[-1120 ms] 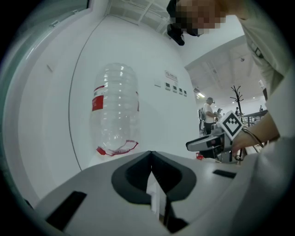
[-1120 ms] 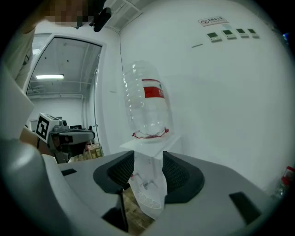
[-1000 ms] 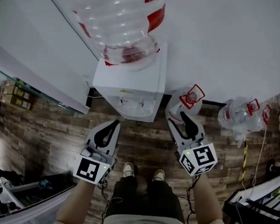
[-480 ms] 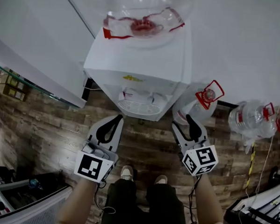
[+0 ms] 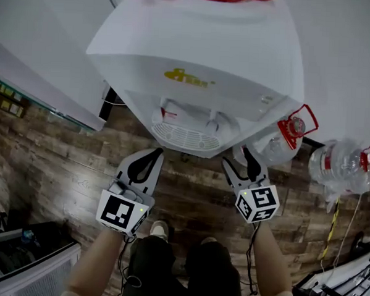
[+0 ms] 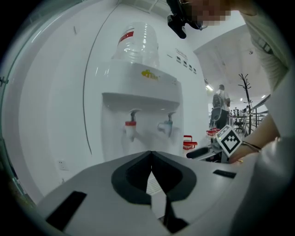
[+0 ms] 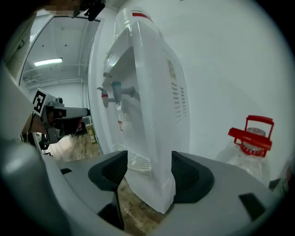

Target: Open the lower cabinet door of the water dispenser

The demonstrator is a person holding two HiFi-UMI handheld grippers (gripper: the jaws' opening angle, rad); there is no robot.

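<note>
door: lower cabinet door unseen, likely below the water dispenser [image 5: 196, 58] taps, 12 o'clock.
left gripper [image 5: 154, 154]: pressed together, empty.
right gripper [image 5: 235, 156]: spread, just been opening, empty.
risk: right jaw clipping the spare bottle [image 5: 278, 134] at 1 o'clock.

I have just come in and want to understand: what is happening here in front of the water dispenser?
A person holds a gripper in each hand before a white water dispenser. The left gripper is shut and empty; the right gripper has just been opening, with nothing gripped between its fingers. Neither touches the dispenser yet.
</note>
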